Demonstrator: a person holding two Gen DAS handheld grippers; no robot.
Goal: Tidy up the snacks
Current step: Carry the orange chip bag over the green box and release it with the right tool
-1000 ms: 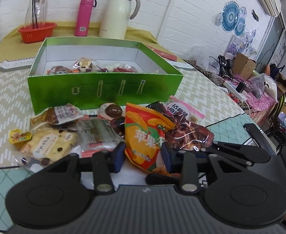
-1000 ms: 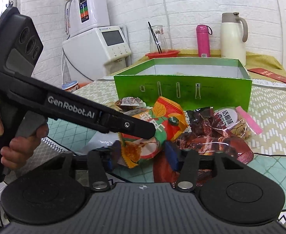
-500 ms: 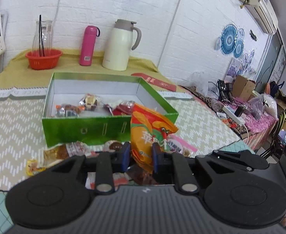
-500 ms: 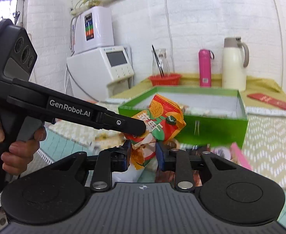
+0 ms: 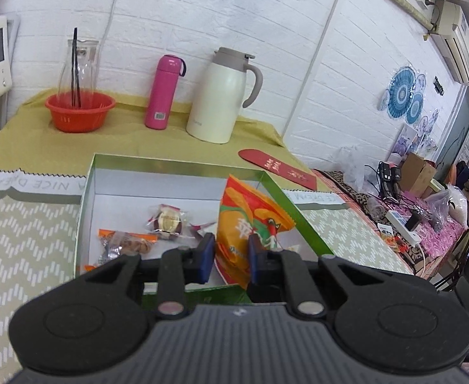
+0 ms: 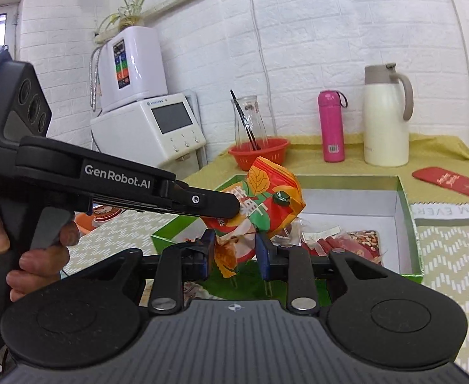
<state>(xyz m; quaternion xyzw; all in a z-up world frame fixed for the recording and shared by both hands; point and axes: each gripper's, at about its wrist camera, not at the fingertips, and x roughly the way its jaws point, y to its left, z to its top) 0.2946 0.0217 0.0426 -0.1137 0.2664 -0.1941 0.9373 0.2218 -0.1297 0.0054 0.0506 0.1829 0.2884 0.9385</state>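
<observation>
Both grippers clamp one orange packet (image 5: pixel 250 220): the left gripper (image 5: pixel 228 252) grips its lower part, the right gripper (image 6: pixel 234 249) its bottom seam. The packet hangs upright above the near right corner of the green box (image 5: pixel 87 198), where wrapped snacks (image 5: pixel 167 220) already lie on its floor. The double hold likely steadies the bag for release inside.
</observation>
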